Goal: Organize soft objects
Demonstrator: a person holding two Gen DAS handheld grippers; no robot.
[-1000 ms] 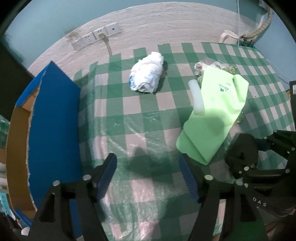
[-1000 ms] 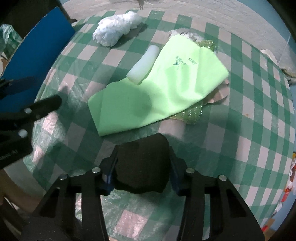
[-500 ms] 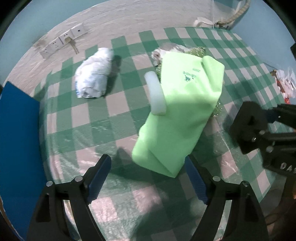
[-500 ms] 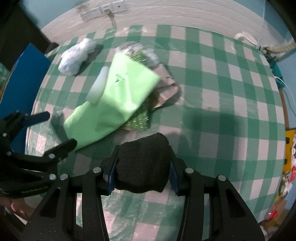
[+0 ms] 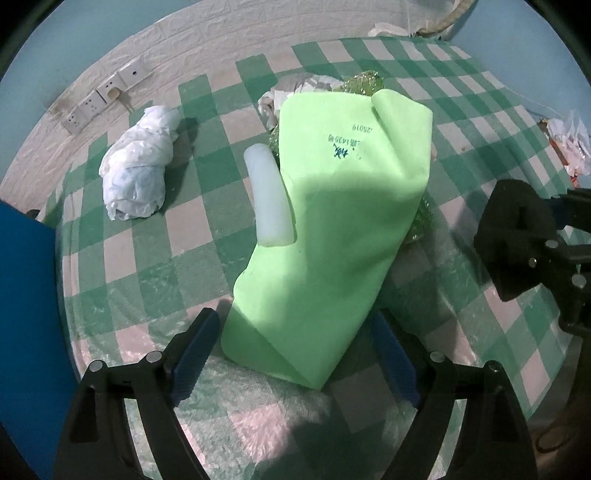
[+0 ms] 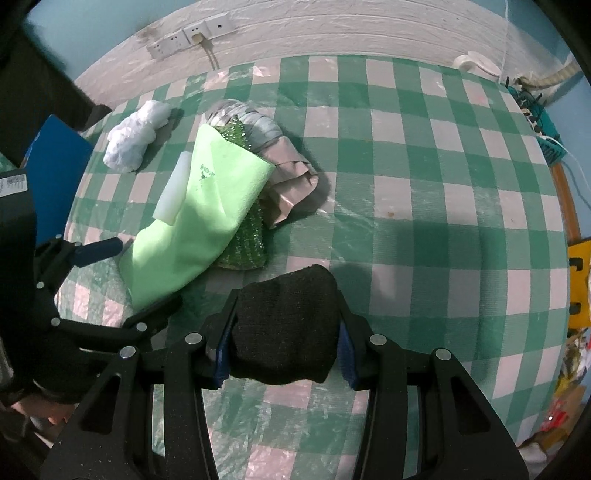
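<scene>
Tablecloth (image 5: 155, 266): green cloth (image 5: 332, 236) between left fingers (image 5: 195, 347).

You're over a table (image 6: 424, 177) w/ green-white check cloth under clear plastic. Behind it: white brick-pattern panel (image 6: 332, 33) w/ a row of sockets (image 6: 192, 35), light-blue wall (image 5: 92, 33) above. Light uneven; shadows on cloth.

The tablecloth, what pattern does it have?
The tablecloth has green and pale pinkish-white checks, clearest in the right wrist view.
</scene>
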